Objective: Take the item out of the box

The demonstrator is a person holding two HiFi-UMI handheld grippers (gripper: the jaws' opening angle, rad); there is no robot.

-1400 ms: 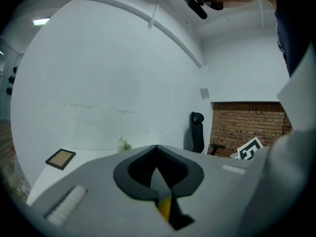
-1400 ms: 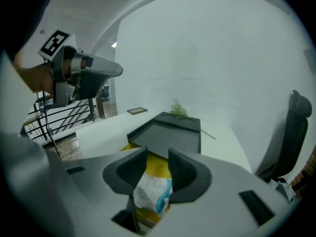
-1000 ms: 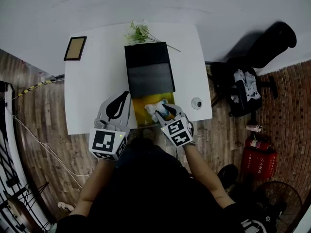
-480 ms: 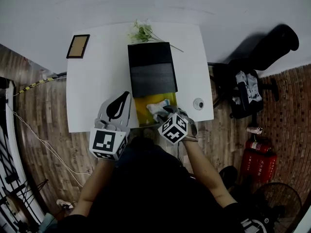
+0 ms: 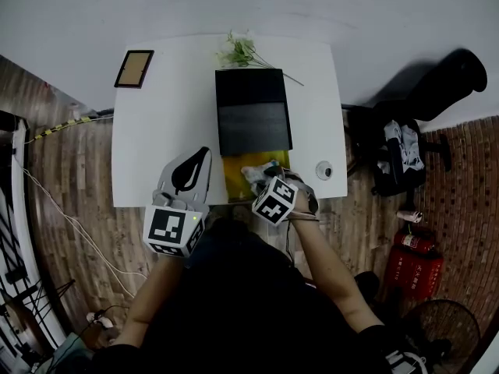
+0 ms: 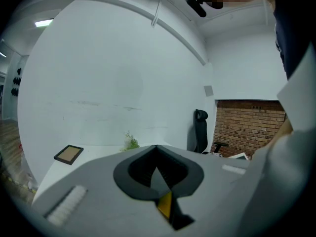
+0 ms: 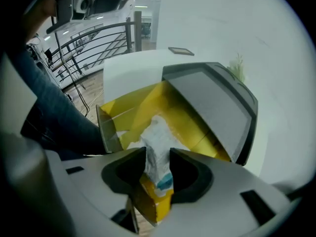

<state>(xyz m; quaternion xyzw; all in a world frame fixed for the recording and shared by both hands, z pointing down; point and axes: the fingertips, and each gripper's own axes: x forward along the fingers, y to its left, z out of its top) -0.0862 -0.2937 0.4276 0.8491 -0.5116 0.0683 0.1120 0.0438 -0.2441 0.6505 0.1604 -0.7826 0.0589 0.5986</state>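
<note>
My right gripper [image 7: 158,154] was at the near end of the box [image 5: 253,111], a black sleeve lying lengthwise on the white tabletop [image 5: 168,115] with its yellow tray [image 7: 182,112] drawn out toward me. The item, a white packet [image 7: 157,137] with a bit of blue print at its near end, lay in that tray and reached up between my right fingers. They were spread to either side of it, and the packet filled the gap between them, so I could not tell whether the pads truly pressed on it. A yellow flap of the tray hung just under the packet's near end. My left gripper [image 5: 204,153] was over the near part of the tabletop, just to the left of the tray and not touching it; its fingers were pressed together tip to tip with nothing between them. At the far end of the box lay a green sprig [image 5: 242,53], and a small picture frame [image 5: 134,68] sat at the far left corner of the tabletop, well apart from the box. A small round white object [image 5: 324,170] sat near the right edge, beside the tray
</note>
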